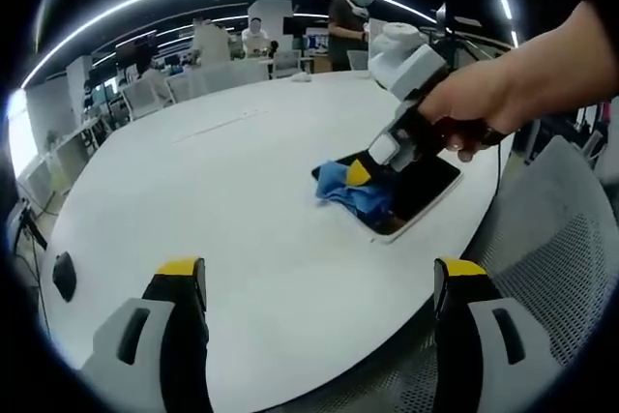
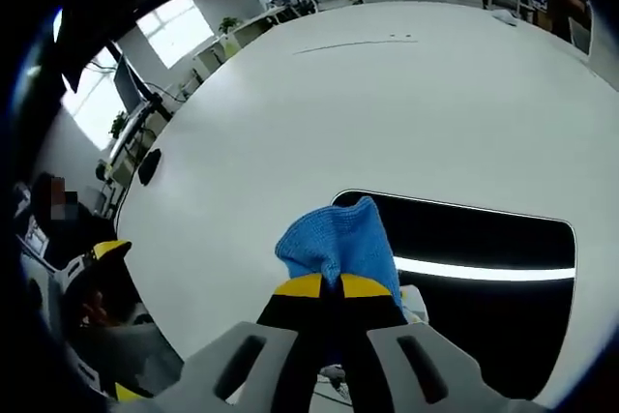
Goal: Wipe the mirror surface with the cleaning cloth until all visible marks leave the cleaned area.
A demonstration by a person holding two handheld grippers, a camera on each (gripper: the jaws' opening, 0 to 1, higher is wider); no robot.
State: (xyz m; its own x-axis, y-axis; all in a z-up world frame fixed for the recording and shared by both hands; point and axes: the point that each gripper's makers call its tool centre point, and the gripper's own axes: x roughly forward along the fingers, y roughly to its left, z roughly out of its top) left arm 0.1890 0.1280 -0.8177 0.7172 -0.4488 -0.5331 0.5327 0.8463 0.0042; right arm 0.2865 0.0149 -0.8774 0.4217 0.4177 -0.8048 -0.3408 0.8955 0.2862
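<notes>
Left gripper (image 1: 319, 287) hangs wide apart and empty, short of the mirror (image 2: 484, 268). Right gripper (image 2: 334, 287) is clamped on the blue cloth (image 2: 338, 239), pressed on the mirror's near end. Wiping appears underway; the far glass looks dark, remaining marks indiscernible.

A large white round bench (image 1: 222, 200) is seen in both views. A small dark object (image 1: 64, 276) is set near its edge, well apart from the rest. A grey mesh chair (image 1: 556, 268) is placed just beside the bench in the left gripper view. Further desks with white chairs (image 1: 145, 94) are ranged behind, where people (image 1: 345, 28) are seen. Bright windows (image 2: 174, 34) are shown in the right gripper view.
</notes>
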